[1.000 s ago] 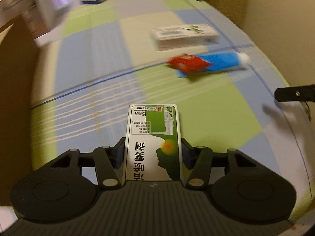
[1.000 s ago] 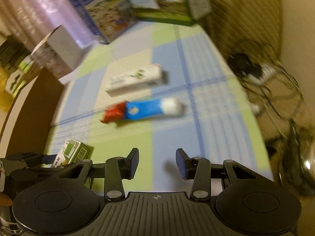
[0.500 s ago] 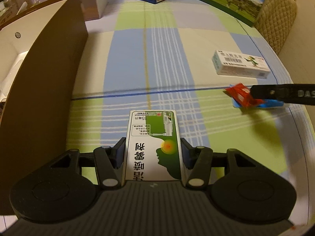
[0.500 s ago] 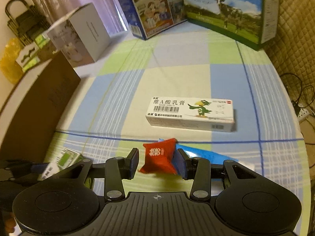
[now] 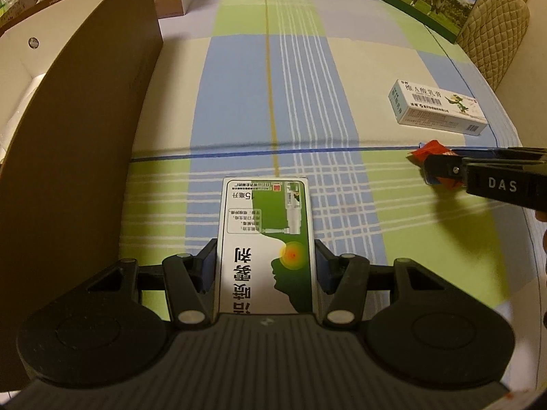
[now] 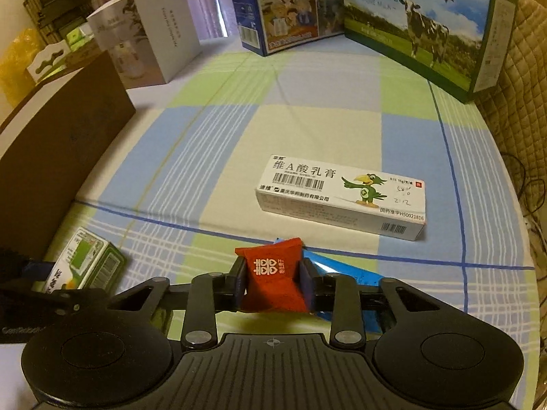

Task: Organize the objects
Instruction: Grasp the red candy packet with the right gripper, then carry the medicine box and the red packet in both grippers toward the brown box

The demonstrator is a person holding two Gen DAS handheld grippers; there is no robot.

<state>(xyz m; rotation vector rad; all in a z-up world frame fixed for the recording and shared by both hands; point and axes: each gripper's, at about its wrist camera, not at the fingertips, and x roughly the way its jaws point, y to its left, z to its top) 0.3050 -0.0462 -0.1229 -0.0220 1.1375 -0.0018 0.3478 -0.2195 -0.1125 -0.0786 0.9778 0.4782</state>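
Note:
My left gripper (image 5: 266, 266) is shut on a green and white medicine box (image 5: 265, 235), held low over the checked cloth; the box also shows in the right wrist view (image 6: 85, 263). My right gripper (image 6: 273, 282) is shut on a red candy packet (image 6: 273, 278), which also shows in the left wrist view (image 5: 431, 152) at the right. A blue tube (image 6: 342, 273) lies under and behind the packet. A white ointment box (image 6: 342, 198) lies on the cloth beyond it and also shows in the left wrist view (image 5: 437, 107).
A brown cardboard box (image 5: 68, 143) with a tall wall stands along the left. A white carton (image 6: 150, 34), a blue carton (image 6: 287, 7) and a milk carton (image 6: 420, 24) line the far edge. A quilted cushion (image 6: 512, 109) borders the right.
My right gripper moved in over the red packet and closed on it. My left gripper swung left toward the brown box, still holding the green box.

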